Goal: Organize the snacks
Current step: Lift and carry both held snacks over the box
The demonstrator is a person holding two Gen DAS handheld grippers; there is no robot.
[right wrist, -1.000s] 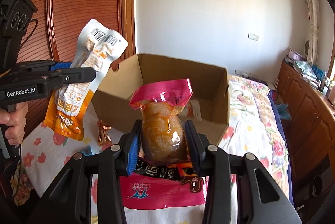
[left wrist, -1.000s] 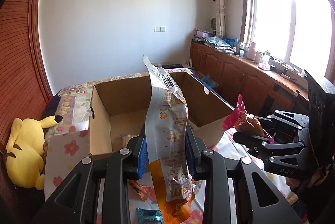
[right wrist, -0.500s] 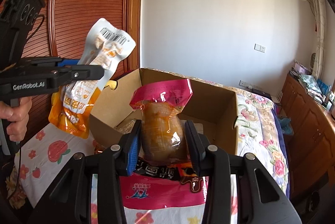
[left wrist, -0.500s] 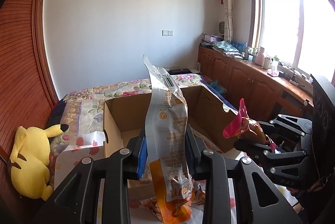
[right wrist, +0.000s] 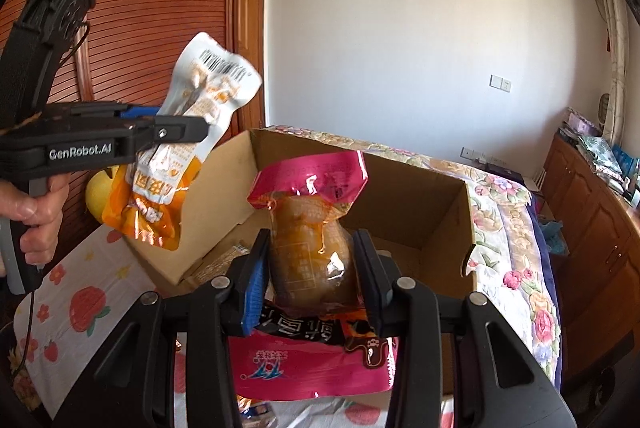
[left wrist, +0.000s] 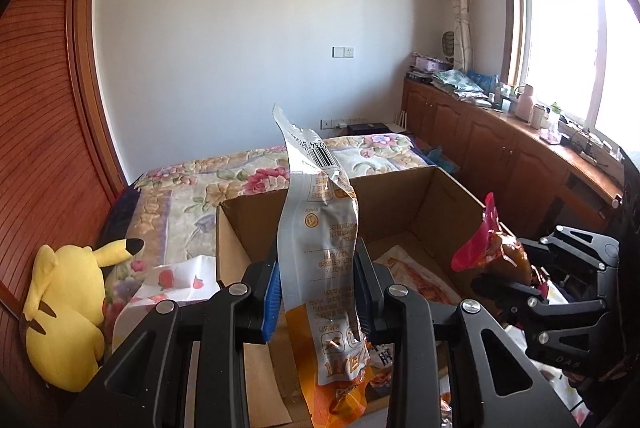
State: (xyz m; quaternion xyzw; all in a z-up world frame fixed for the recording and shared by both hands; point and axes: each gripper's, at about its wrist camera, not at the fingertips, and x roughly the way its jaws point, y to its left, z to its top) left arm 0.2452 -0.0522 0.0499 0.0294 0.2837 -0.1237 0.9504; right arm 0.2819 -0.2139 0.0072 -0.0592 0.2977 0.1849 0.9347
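Observation:
My left gripper [left wrist: 318, 288] is shut on a silver and orange snack pouch [left wrist: 324, 260], held upright over the open cardboard box [left wrist: 452, 204]. It also shows in the right wrist view [right wrist: 180, 132], with the pouch [right wrist: 188, 156] above the box's left wall. My right gripper [right wrist: 314, 280] is shut on a pink-topped packet of brown food [right wrist: 312, 232], held over the box's [right wrist: 460, 228] near side. That packet [left wrist: 496, 252] shows at the right of the left wrist view. A few packets lie on the box floor.
A pink snack bag [right wrist: 304, 364] and a dark one [right wrist: 360, 338] lie below my right gripper on the strawberry-print cloth [right wrist: 80, 308]. A yellow plush toy [left wrist: 64, 308] sits left of the box. A floral bed [left wrist: 240, 180] lies behind, wooden cabinets [left wrist: 500, 156] to the right.
Both grippers have risen and moved forward toward the box with their packets, so the box sits lower and closer in both views. Both grips are unchanged.

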